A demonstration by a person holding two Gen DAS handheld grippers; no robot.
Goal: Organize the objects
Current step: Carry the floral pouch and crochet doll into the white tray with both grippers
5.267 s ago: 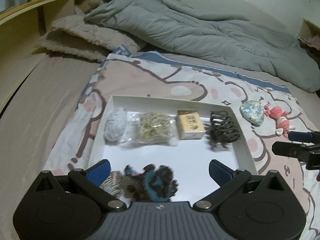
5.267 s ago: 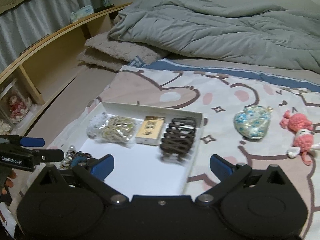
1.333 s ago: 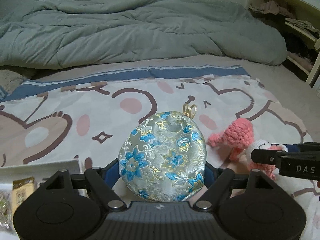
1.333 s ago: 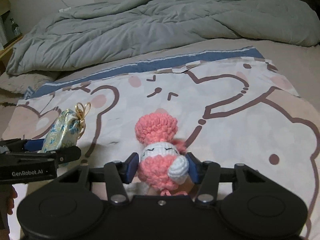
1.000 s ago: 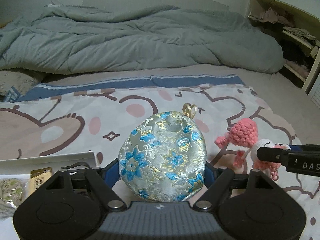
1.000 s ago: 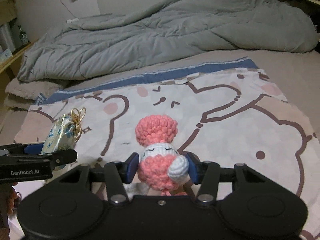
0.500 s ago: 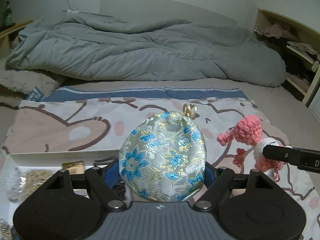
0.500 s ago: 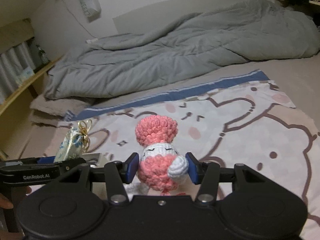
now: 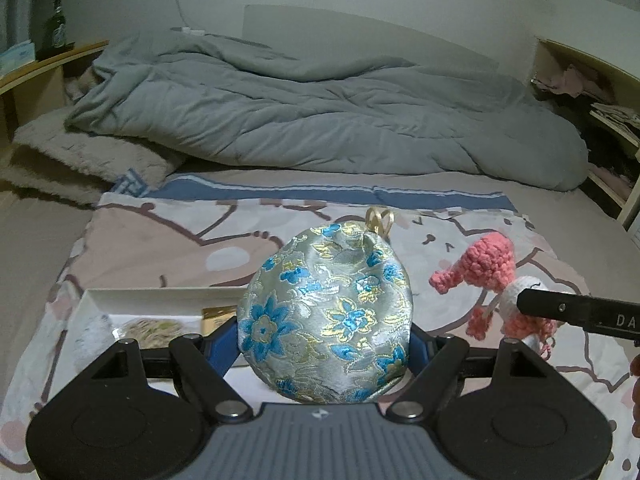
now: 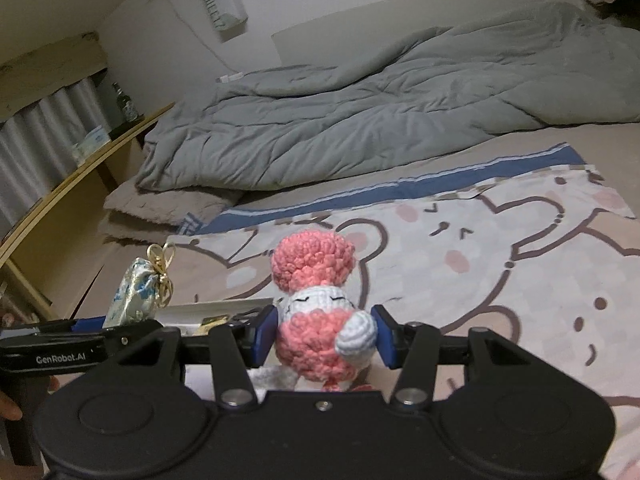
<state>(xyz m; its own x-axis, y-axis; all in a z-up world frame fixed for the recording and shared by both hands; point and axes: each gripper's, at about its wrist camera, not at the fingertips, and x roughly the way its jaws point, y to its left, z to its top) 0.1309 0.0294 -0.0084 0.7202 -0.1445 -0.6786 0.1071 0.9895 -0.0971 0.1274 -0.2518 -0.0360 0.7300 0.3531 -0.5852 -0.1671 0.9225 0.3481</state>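
The brocade pouch, silver-grey with blue and gold flowers and a gold cord loop at its top, is clamped between the blue pads of the left hand-held gripper, which holds it clear of the bed, above the near edge of the white tray. The pouch fills the space between the two pads, both of which press against its sides. The crocheted pink-and-white doll, with a round pink topknot, closed stitched eyes and a white arm, is clamped at its body between the blue pads of the right hand-held gripper and sits upright in that grip. In the left wrist view the doll hangs just to the right of the pouch, the two items apart. In the right wrist view the pouch appears edge-on at the left, beside the doll. The tray lies on a cartoon-bear printed blanket and contains a clear bag of pale beige and green contents, a small yellow-brown box and a whitish item at its left end, too blurred to identify. Beyond the blanket, a rumpled grey duvet covers the far part of the bed. A wooden shelf at the left carries a green bottle. Fingers of a person's hand show at the left edge of the right wrist view.
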